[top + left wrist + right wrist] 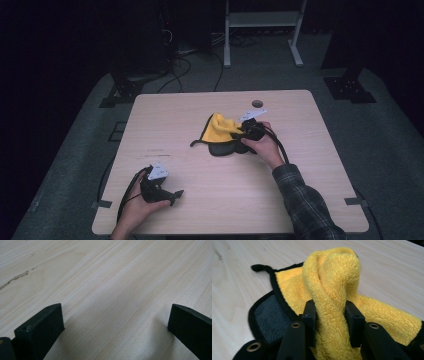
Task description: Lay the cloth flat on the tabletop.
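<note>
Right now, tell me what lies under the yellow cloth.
Under the yellow cloth, its dark grey underside shows where it is folded, lying on the wooden table. The right tongs pinch a raised fold. Anything beneath the heap is covered.

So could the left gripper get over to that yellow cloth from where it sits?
Probably yes. The left gripper rests open near the table's front edge, with bare wood between it and the yellow cloth. The right gripper already pinches a fold of it.

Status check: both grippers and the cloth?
Right gripper shut on yellow cloth, fold pinched between jaws. Left gripper open, over bare table. Nothing in the way.
</note>
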### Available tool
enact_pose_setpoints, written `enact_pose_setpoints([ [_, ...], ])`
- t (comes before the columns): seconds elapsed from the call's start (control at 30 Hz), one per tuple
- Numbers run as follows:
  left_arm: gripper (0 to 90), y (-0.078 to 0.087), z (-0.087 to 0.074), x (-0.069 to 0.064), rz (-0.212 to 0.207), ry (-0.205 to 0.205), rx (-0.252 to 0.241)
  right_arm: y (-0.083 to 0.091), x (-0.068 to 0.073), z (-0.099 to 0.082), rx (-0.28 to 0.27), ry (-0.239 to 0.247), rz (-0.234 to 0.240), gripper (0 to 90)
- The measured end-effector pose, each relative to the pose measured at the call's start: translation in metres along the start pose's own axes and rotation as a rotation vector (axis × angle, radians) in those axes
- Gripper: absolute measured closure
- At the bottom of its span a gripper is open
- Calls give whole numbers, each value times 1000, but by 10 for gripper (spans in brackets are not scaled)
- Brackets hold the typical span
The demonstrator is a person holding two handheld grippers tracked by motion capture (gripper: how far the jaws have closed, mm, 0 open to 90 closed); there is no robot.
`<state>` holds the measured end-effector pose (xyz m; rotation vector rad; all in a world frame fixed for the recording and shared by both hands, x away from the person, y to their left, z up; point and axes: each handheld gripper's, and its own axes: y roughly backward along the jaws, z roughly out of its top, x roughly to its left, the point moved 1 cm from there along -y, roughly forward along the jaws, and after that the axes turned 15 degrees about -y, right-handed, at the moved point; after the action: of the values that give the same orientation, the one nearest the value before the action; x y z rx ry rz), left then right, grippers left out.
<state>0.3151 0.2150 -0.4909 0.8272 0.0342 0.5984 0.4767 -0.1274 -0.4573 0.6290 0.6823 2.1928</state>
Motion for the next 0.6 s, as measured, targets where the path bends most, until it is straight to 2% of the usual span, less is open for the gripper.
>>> enact_pose_setpoints([
  [0.1,0,0,0,0,0,1,0,8,5,-3,6,-4,24,677],
  [0.3,0,0,0,0,0,0,0,27,19,-16,9,26,74,681],
  [0.5,0,0,0,0,-1,0,-1,44,36,-30,11,36,156,681],
  [0.6,0,1,0,0,-3,-9,-4,50,44,-35,17,55,179,681],
])
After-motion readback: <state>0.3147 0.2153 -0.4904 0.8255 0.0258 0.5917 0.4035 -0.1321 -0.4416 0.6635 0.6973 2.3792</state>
